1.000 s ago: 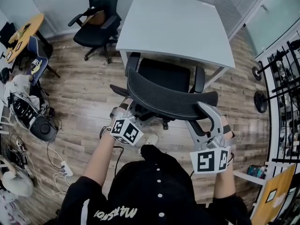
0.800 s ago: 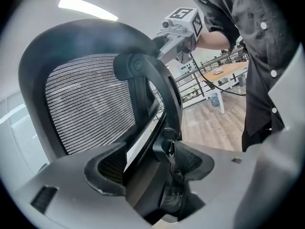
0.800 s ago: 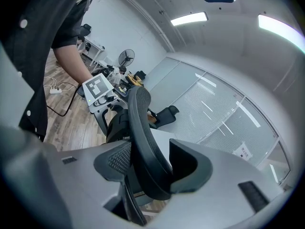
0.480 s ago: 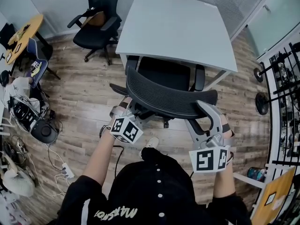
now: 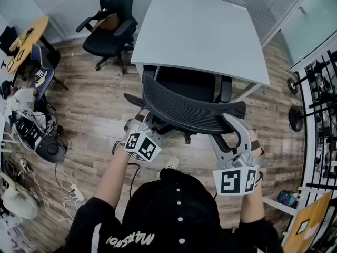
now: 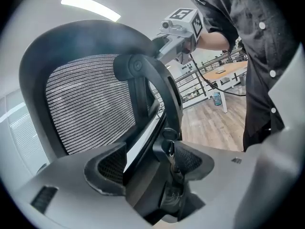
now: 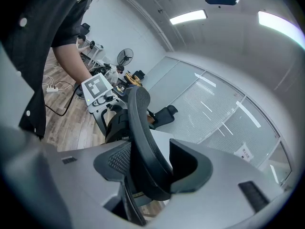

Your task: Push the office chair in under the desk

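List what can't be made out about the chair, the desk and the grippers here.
- Wheeled base of the office chair: head view, mostly hidden beneath the backrest.
- Front of the seat: head view, covered by the desk, so how far in it sits is unclear.
- Jaw tips of the left gripper: head view, hidden behind the backrest.
- Desk: right gripper view, mostly blocked by the backrest.

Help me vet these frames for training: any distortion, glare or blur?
Head view: fisheye curves the wood floor planks; lighting even, focus sharp. Left gripper view: black vignette corners, ceiling light blown out, top rim of the office chair hazy. Right gripper view: same vignette, bright light strips, near jaws soft.
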Action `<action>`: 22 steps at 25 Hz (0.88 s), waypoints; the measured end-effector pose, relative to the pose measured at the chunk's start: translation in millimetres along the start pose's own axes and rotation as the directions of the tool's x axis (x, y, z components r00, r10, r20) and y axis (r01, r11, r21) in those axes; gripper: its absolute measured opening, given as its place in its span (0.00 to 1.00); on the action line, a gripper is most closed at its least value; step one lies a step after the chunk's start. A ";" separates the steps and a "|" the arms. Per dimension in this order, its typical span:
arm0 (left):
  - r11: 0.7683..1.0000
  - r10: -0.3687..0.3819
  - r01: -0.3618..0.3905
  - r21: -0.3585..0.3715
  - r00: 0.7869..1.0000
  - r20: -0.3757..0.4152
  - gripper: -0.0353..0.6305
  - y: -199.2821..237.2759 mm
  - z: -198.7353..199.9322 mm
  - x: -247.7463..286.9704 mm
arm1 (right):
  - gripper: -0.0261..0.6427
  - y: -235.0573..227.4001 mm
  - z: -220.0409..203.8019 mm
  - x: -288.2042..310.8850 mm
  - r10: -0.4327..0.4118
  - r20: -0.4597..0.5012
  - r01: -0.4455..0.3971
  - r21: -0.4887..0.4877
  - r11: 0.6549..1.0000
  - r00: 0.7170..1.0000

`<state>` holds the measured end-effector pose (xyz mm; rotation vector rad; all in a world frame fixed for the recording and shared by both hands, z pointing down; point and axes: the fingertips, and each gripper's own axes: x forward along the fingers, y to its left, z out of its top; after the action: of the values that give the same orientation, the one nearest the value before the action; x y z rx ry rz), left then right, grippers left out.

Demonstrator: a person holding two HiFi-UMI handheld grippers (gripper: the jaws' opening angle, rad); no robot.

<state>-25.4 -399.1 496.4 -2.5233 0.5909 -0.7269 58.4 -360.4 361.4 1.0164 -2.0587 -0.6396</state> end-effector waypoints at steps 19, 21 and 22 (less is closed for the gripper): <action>1.000 -0.005 0.005 0.006 1.000 0.003 0.54 28.2 -11.6 19.5 | 0.40 -19.6 -4.2 29.7 -0.017 0.016 0.017 -0.006 1.000 1.000; 1.000 -0.002 0.002 0.006 1.000 0.001 0.54 31.6 -12.0 21.7 | 0.40 -22.8 -4.6 32.4 -0.018 0.020 0.018 -0.009 1.000 1.000; 1.000 0.000 0.000 0.005 1.000 0.001 0.54 33.5 -12.1 23.2 | 0.40 -24.6 -5.2 34.0 -0.020 0.022 0.020 -0.012 1.000 1.000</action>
<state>-23.8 -441.6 497.2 -2.5187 0.5880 -0.7267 59.7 -402.7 360.9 1.0288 -2.0636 -0.6756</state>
